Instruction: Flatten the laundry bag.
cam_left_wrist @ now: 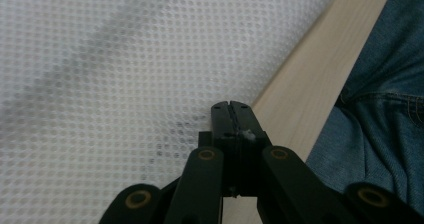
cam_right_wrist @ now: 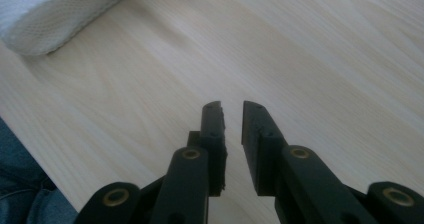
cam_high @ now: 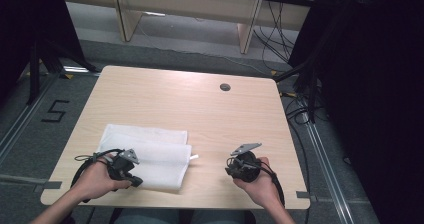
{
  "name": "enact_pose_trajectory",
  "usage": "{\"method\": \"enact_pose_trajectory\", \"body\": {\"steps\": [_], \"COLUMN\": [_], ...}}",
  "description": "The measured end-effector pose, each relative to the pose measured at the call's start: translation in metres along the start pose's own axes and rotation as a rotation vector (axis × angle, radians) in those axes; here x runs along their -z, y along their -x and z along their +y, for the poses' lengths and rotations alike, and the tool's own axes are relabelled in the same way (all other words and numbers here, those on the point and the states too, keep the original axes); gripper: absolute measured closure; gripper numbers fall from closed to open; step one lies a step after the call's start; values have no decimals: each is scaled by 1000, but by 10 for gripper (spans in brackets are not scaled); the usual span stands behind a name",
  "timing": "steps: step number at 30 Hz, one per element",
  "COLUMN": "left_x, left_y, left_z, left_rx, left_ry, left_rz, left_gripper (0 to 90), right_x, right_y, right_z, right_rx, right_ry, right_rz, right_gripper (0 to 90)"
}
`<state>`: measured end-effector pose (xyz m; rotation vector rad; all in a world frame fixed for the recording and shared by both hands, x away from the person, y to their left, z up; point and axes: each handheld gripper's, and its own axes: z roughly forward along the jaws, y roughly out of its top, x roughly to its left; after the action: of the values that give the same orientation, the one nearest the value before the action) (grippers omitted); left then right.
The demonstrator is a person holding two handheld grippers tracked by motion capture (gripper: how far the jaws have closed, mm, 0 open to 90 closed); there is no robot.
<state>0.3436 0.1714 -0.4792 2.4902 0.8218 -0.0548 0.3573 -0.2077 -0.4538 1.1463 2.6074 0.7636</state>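
The left gripper [cam_left_wrist: 231, 104] is seen closed, tips at the white mesh cloth [cam_left_wrist: 125, 74] near the frame's centre. The right gripper [cam_right_wrist: 232, 106] is held slightly apart above the bare table [cam_right_wrist: 325, 59], gripping nothing.

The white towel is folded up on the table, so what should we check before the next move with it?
1. White towel lies flat on the table, folded: ok.
2. Left hand-held gripper is at the towel's near edge, jaws shut: ok.
3. Towel cloth pinched between the left jaws: cannot tell; they meet right at the hem.
4. Right hand-held gripper has its jaws a little apart over bare wood, holding nothing: ok.
5. Right hand-held gripper is close enough to take the towel: not ok; it sits off to the side.
6. Towel's small tag sticks out free: ok.
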Motion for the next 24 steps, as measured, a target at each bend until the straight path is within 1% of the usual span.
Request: {"method": "enact_pose_trajectory", "body": {"steps": [1,2,3,4,5,6,7,8,9,10,11,12,14,16,17,18,19,20,21,22,23,24], "left_x": [0,-2,-5,-5,-8,-11,-12,-14,-14,-17,-18,-20,-23,-26,-27,-30,-30,-31,-30,-33,-34,-34], "left_y": [0,0,-1,-1,-1,-2,-1,-4,-4,-5,-5,-5,-7,-11,-12,-14,-14,-16,-18,-16,-17,-17], "left_z": [0,0,1,1,1,3,4,9,9,13,16,20,26,33,37,43,43,47,51,54,55,55], "left_rx": [0,-7,1,1,9,-1,9,-6,-6,-9,-21,-20,-37,-54,-65,-68,-68,-97,-131,-119,-128,-128], "left_ry": [0,-9,-18,-18,-25,-29,-32,-28,-28,-25,-30,-29,-30,-34,-35,-40,-40,-51,-80,-71,-67,-67], "left_rz": [0,3,15,15,21,23,25,28,28,33,43,51,58,52,49,46,46,51,50,49,51,51], "left_gripper": [894,894,894,894,894,894,894,894,893,893,893,893,893,893,893,893,893,893,893,893,893,893], "right_x": [-1,-1,-5,-5,-6,-8,-8,-8,-8,-7,-7,-7,-7,-6,-7,-7,-7,-7,-8,-8,-8,-8], "right_y": [-3,-3,-7,-7,-7,-7,-7,-7,-7,-5,-5,-6,-6,-7,-4,-5,-5,-5,-4,-2,-1,-1], "right_z": [1,1,3,3,3,3,3,3,3,3,3,3,3,2,1,1,1,1,0,1,1,1], "right_rx": [-9,-9,6,6,16,21,2,0,0,13,13,-4,-5,-13,4,-5,-5,-17,-21,-5,-2,-2], "right_ry": [-12,-12,-13,-13,-11,-9,-23,-17,-17,-14,-14,-19,-18,-24,-12,-18,-18,-24,-22,-6,-8,-8], "right_rz": [1,1,17,17,19,22,23,30,30,30,30,33,29,31,29,27,27,27,29,22,24,24], "right_gripper": [809,809,803,803,800,797,790,787,787,778,778,772,771,770,766,765,765,765,764,763,760,760]}}
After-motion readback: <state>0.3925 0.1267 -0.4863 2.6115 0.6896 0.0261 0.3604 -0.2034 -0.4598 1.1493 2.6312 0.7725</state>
